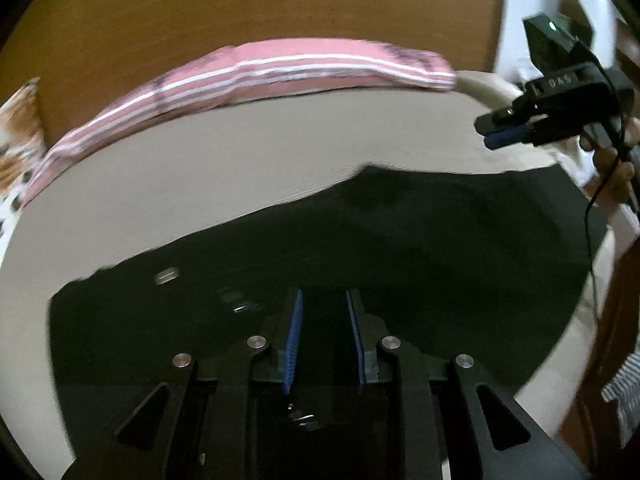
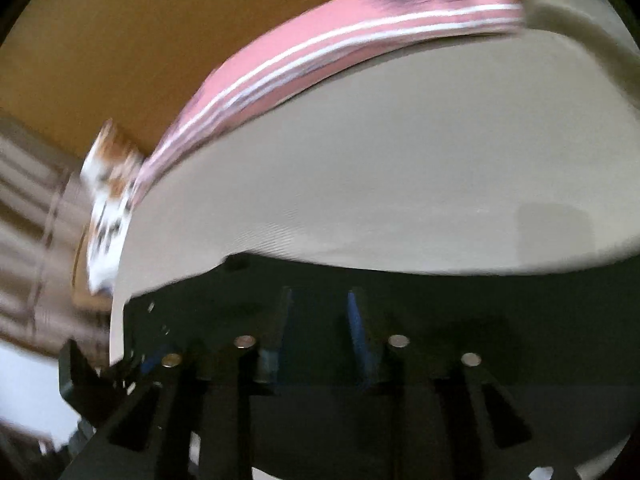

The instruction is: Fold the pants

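Black pants [image 1: 360,248] lie spread flat on a beige bed sheet [image 1: 240,152]. Small metal fasteners [image 1: 167,276] show near their left edge. My left gripper [image 1: 323,300] is open and empty just above the pants' near part. My right gripper [image 1: 500,136] appears in the left wrist view at the upper right, above the pants' far right edge, fingers close together. In the blurred right wrist view the right gripper [image 2: 320,300] has a gap between its blue pads and hovers over the pants [image 2: 400,320], holding nothing.
A pink blanket with white stripes [image 1: 280,68] lies along the bed's far edge against an orange wall [image 1: 240,0]. A patterned pillow [image 1: 16,132] sits at the far left. The bed's right edge [image 1: 600,264] drops away beside the pants.
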Tool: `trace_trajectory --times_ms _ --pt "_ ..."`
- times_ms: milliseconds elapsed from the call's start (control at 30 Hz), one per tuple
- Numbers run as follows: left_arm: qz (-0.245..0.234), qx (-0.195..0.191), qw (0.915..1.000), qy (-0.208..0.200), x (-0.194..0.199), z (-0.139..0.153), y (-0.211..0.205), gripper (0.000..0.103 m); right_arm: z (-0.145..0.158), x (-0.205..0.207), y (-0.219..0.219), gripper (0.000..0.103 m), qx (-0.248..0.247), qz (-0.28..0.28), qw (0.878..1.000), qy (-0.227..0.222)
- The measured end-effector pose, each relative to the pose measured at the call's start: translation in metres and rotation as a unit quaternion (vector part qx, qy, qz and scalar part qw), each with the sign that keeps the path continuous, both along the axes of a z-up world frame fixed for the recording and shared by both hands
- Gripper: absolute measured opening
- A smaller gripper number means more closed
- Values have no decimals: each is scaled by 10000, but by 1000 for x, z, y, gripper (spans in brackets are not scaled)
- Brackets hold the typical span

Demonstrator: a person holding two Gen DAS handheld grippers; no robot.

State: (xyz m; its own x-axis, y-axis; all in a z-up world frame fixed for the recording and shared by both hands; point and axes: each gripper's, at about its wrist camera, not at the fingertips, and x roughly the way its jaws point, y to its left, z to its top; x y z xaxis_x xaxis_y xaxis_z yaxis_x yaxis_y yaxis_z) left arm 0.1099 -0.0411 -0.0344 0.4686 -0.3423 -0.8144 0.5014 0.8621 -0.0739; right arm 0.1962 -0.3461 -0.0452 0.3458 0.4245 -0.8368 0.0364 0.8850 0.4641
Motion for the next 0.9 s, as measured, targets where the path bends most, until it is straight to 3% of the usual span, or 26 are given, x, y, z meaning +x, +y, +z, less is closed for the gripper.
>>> trace_trajectory --times_ms 133,267,433,467,500,600,733,800,900 --pt "241 -8 9997 106 4 -13 38 23 -13 37 66 38 125 669 9975 199" --pt "127 -71 9999 10 -6 -14 49 23 -32 64 97 41 41 952 9944 466" --pt "90 -195 9998 8 -6 -14 49 23 -53 72 107 36 43 1187 9896 812" --pt "86 -255 9996 44 -5 -14 52 23 -54 72 108 15 -1 1215 9895 789" --pt "90 -326 9994 87 -3 -14 54 23 -53 72 107 12 10 1218 9897 752" --pt "89 -462 9988 150 2 -15 60 23 -45 77 111 10 -96 1095 9928 482" --pt "72 -514 9985 149 0 -16 62 23 -65 82 120 9 -547 1082 9913 508" --pt "71 -539 9984 157 1 -17 63 23 -66 84 115 9 -387 915 9937 523" --pt "50 -487 9987 167 2 -15 62 23 -61 82 116 16 -464 879 9940 461"
